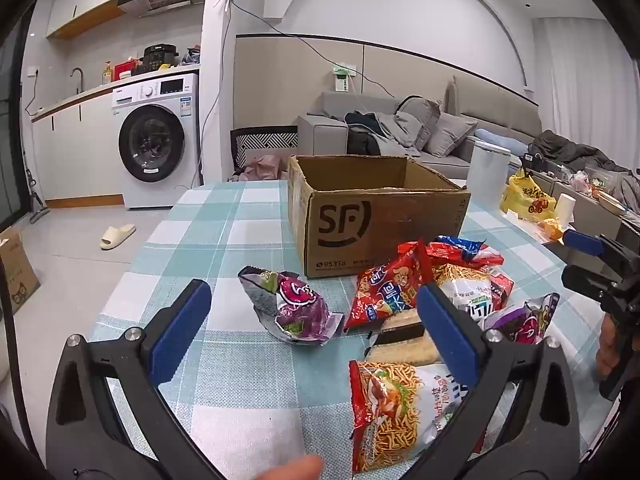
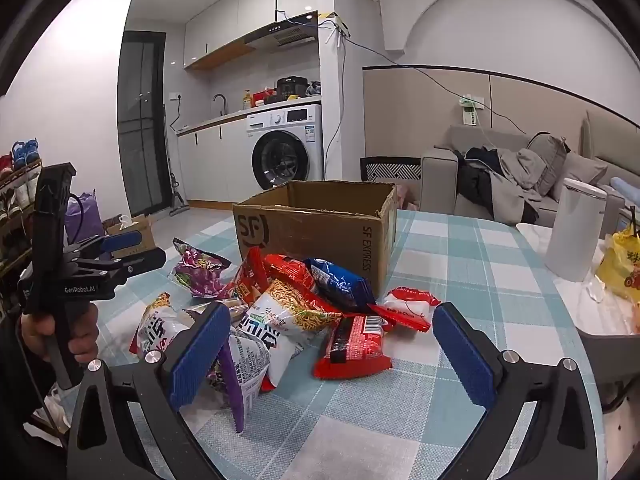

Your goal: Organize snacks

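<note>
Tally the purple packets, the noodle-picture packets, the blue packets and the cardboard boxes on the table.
purple packets: 2
noodle-picture packets: 2
blue packets: 1
cardboard boxes: 1
Total: 6

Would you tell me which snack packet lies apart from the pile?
The purple foil snack packet lies alone left of the pile, before the cardboard box.

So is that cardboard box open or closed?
Open. The cardboard box has no lid or flaps over its top, and its inner walls show. Whether anything lies inside, cannot tell.
</note>
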Demonstrator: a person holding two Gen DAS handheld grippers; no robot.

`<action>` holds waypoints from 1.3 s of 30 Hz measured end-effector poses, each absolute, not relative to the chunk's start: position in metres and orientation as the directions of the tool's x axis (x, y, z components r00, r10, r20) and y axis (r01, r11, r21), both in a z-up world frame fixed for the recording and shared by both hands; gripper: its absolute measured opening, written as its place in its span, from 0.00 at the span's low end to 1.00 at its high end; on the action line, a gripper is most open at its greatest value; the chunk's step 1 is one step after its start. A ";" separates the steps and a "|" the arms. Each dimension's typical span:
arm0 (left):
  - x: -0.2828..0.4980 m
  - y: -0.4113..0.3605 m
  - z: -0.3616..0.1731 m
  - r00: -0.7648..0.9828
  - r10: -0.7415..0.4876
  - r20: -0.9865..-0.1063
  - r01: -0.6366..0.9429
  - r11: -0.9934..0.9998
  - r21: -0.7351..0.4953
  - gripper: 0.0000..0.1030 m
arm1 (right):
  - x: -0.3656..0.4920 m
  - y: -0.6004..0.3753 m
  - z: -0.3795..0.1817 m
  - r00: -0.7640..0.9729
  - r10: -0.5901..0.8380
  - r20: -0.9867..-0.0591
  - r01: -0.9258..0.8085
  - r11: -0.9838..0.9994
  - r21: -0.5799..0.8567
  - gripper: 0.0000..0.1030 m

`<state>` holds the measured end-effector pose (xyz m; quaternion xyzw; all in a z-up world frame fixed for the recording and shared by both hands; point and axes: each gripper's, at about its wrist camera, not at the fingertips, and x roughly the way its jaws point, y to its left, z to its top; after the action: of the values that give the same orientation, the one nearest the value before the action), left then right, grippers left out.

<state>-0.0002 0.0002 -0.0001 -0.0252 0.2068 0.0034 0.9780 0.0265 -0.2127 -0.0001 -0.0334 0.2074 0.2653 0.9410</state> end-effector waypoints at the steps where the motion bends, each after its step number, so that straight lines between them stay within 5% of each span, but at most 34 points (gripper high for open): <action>1: 0.000 0.000 0.000 0.914 -0.006 -0.405 -0.016 0.999 -0.050 0.99 | 0.028 -0.213 0.000 0.773 0.485 -0.410 -0.512 0.858 0.049 1.00; 39: 0.002 0.002 -0.003 0.907 -0.013 -0.421 -0.011 0.999 -0.053 0.99 | 0.035 -0.211 -0.004 0.763 0.491 -0.420 -0.516 0.854 0.061 1.00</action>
<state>0.0025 0.0017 -0.0026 -0.0273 0.2158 -0.0005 0.9761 0.0351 -0.2108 -0.0042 -0.0291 0.2155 0.2684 0.9384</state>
